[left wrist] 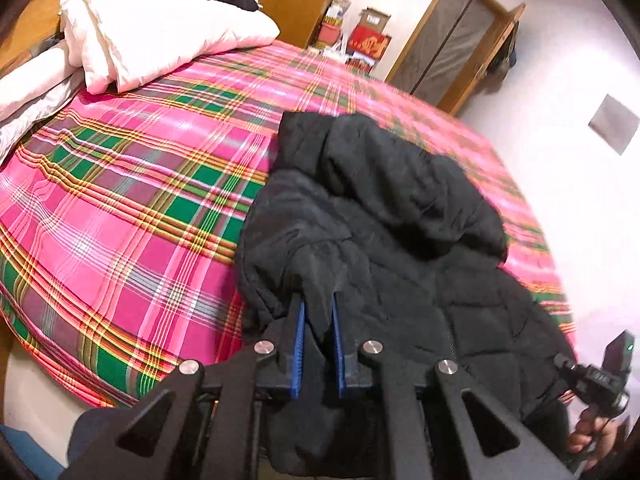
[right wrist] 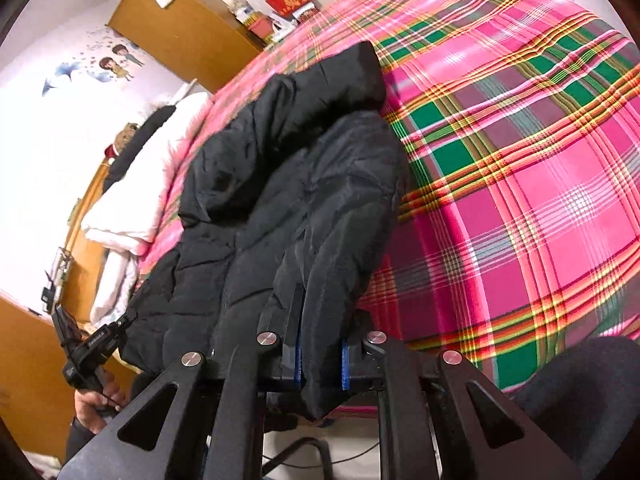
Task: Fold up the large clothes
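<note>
Both my grippers hold the black jacket at the near edge of the bed

I see the left gripper (left wrist: 319, 312) with its jaws closed almost fully on a fold of the black jacket (left wrist: 376, 208), the cloth pinched between the blue pads. The right gripper (right wrist: 320, 316) has its jaws a bit wider, and a thick fold of the same jacket (right wrist: 288, 184) fills the gap between them. The jacket lies long on the pink plaid bed cover (left wrist: 132, 208), its hood end pointing away from me. A white duvet (left wrist: 160, 28) is piled at the head of the bed, well apart from the jacket
</note>
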